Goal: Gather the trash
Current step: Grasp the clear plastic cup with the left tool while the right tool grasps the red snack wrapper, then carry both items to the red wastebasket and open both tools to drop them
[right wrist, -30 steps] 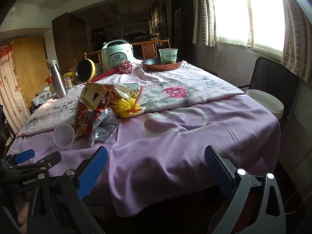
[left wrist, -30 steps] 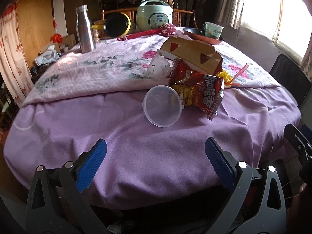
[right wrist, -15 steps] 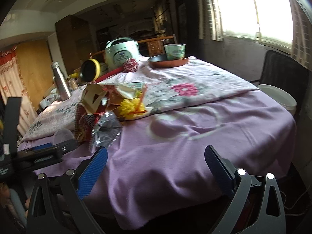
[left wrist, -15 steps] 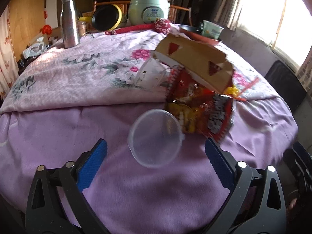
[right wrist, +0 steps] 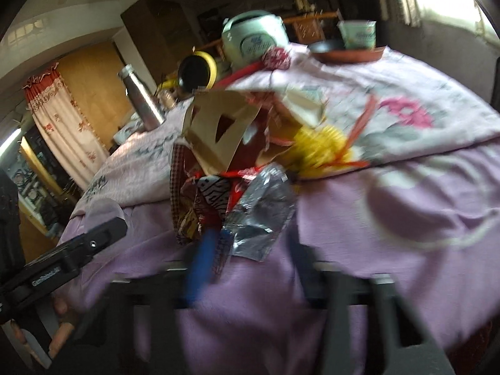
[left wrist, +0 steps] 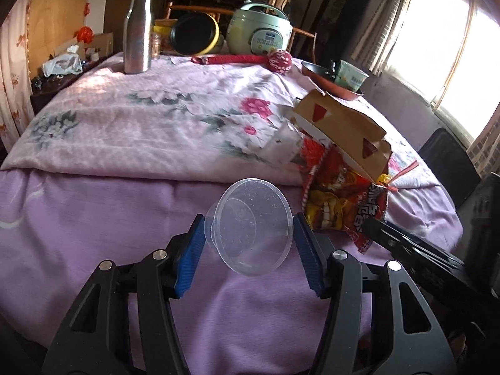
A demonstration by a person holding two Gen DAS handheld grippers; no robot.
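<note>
A: Plastic cup (left wrist: 251, 228), clear and on its side on the purple tablecloth (left wrist: 93, 218), sits between the left gripper (left wrist: 248, 250) pads, which touch its rim. Likely light and easily crushed.

B: Right view: the right gripper (right wrist: 247, 256) is motion-blurred at the foil wrapper (right wrist: 259, 218); jaw state unclear. Wrapper looks crinkly and limp.

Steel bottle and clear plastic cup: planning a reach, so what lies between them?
Only rumpled cloth: the floral spread, then purple tablecloth, between steel bottle and clear plastic cup, in the left wrist view.
</note>
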